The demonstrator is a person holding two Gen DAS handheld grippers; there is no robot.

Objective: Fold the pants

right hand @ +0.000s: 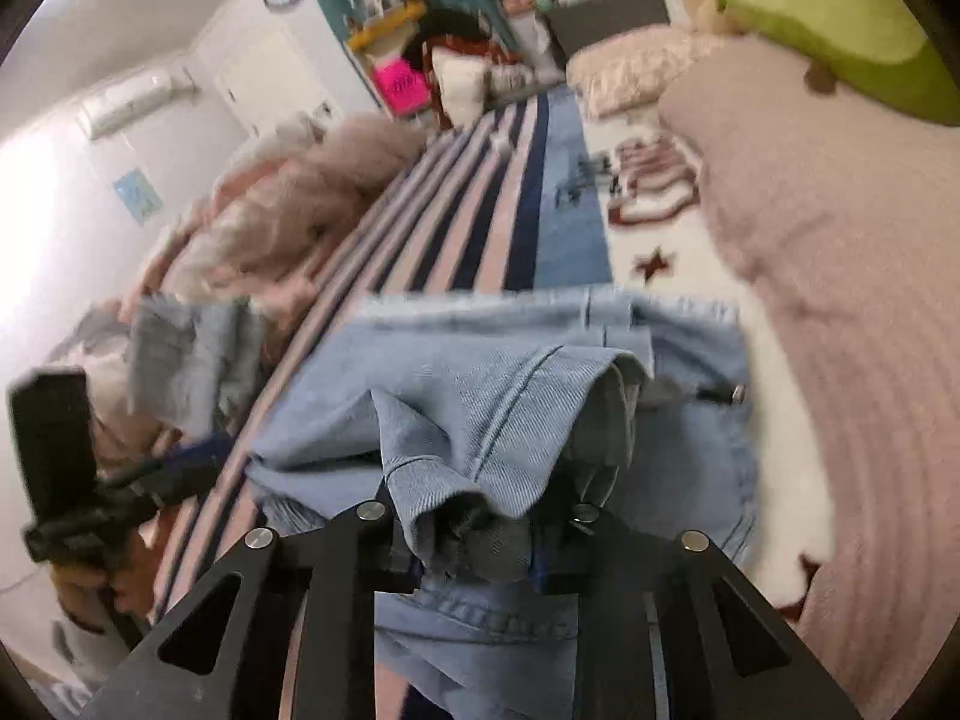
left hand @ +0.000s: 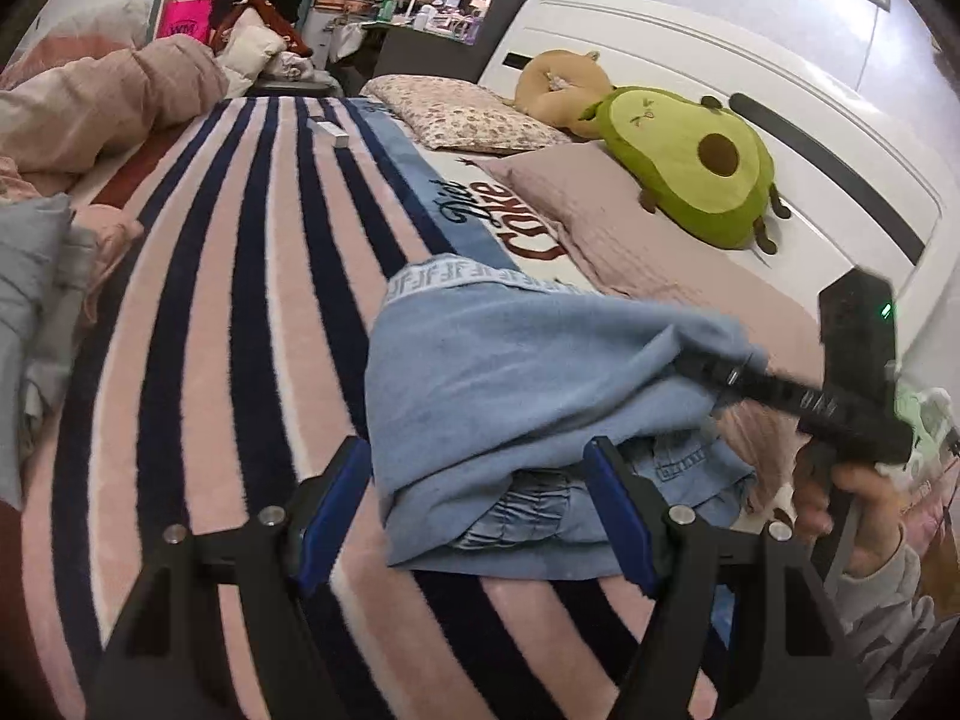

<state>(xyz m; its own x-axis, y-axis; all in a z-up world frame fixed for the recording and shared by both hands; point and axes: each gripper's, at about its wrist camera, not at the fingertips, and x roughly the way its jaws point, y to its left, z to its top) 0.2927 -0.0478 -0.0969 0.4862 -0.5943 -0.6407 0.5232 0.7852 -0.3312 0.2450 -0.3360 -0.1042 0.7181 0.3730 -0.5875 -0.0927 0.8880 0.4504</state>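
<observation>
Two grippers: our left gripper (left hand: 474, 516) stands spread, its blue pads astride the near edge of the light-blue twill denim pants (left hand: 516, 372) heaped on the fuzzy striped blanket (left hand: 240, 276); our right gripper (right hand: 474, 531) pinches a bunched hem.

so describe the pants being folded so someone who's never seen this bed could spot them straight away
Start at the white headboard with the avocado plush, then come down the striped blanket. The pants lie bunched on the blanket's near end, below the pink pillow. They are the only light blue denim, with a white lettered waistband, and the right gripper pinches a fold.
</observation>
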